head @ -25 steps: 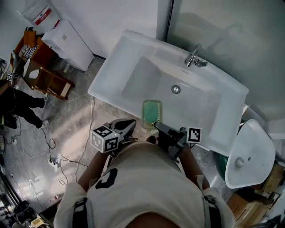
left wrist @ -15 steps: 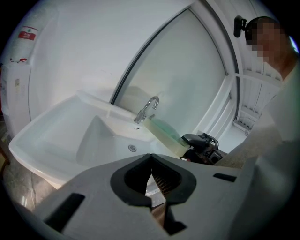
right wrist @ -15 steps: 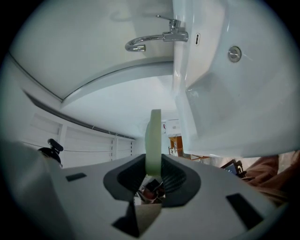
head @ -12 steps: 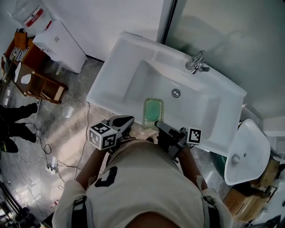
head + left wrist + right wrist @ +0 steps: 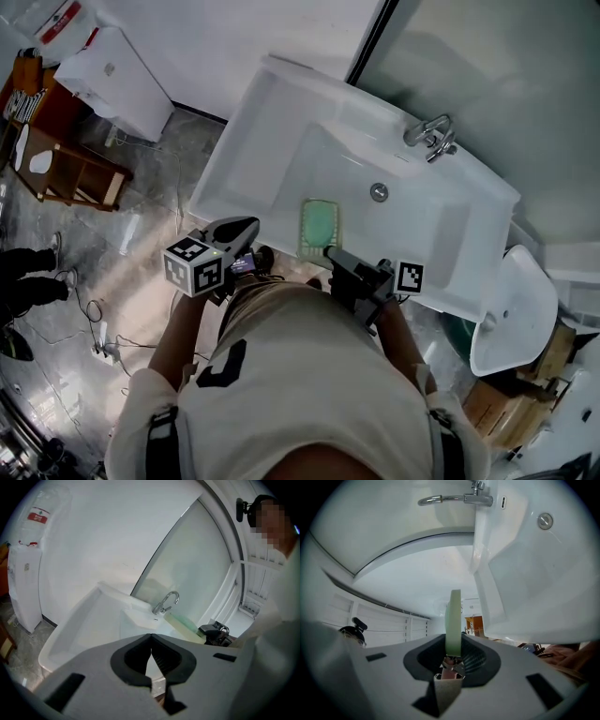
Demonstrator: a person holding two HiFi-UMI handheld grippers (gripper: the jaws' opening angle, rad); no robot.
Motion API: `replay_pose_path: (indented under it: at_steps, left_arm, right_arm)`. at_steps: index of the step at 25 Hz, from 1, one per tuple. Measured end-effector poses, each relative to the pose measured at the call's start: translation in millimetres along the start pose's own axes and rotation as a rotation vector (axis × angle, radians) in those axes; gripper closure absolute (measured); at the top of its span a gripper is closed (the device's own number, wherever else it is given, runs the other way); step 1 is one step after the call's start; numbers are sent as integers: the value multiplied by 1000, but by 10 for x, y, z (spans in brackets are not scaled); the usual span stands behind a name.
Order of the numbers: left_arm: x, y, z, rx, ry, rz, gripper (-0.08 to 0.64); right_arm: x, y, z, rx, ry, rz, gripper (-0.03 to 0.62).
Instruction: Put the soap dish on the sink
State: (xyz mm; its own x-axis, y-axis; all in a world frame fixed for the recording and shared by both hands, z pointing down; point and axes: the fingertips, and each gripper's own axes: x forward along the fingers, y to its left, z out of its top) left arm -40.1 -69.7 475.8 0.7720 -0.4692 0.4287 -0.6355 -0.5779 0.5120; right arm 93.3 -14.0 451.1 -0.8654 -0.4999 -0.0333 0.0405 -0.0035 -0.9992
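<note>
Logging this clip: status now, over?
Right gripper shut on dish, over front rim of sink. Left gripper shut, empty. Nothing blocking.

I am looking down on a white ceramic sink [image 5: 239, 150] with a wide flat rim along its left edge. A chrome tap [image 5: 431, 138] stands on its back edge, and a round metal drain [image 5: 379, 192] sits in the bowl just in front of it. Left of the sink lies a grey polished stone floor [image 5: 141, 234]. On it a white water dispenser [image 5: 112, 80] stands against the wall, a brown wooden rack [image 5: 70, 173] stands near it, and thin cables [image 5: 94, 323] trail further out. Off the sink's right corner I see a second, smaller white basin [image 5: 511, 314]; I cannot tell what it rests on.
</note>
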Motion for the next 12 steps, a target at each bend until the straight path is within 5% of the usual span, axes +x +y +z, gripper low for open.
replay_pose_path:
  at_steps: [12]
  left_arm:
    - [-209, 549, 210, -20, -21, -30, 540]
  right_arm:
    - [490, -63, 44, -1, -31, -51, 502]
